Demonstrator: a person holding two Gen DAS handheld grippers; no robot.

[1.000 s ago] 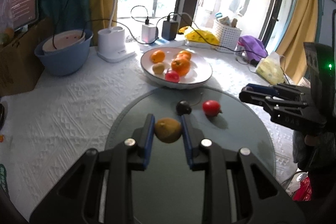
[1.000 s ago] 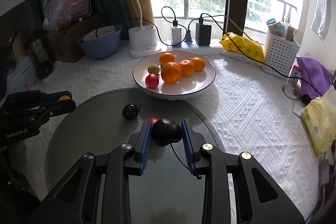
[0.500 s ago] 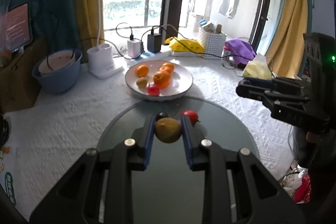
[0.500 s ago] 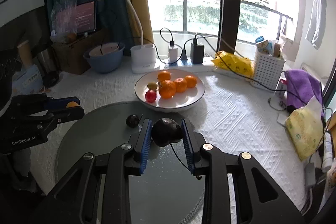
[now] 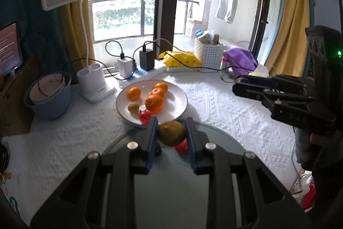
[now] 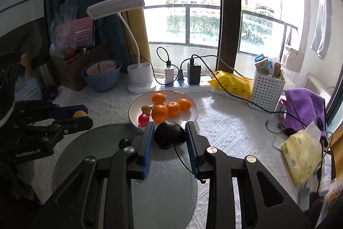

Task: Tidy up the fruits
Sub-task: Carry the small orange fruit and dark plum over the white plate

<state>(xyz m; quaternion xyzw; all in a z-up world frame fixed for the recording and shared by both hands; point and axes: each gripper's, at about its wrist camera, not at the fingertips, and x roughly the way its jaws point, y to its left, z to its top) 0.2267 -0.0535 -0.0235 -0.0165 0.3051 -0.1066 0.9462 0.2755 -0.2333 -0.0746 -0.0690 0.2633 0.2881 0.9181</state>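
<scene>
Left tongs (image 5: 171, 135) clamp brownish-yellow round fruit (image 5: 171, 135); right tongs (image 6: 170, 137) clamp dark avocado (image 6: 170, 137). White plate (image 6: 193, 116) with oranges (image 6: 159, 113) just ahead; red tomato (image 5: 182, 146) on grey glass disc (image 5: 225, 143) beneath left tongs.

Strong daylight from window (image 6: 193, 3), panes blown out on my feed. Worktop (image 5: 225, 104) bright; plate (image 5: 180, 100) casts soft shadow toward me. Heavy fisheye bending, black vignette at corners. Near fingers (image 6: 148, 143) slightly soft.

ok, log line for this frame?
left gripper: holds kiwi | right gripper: holds avocado | plate: ahead
</scene>
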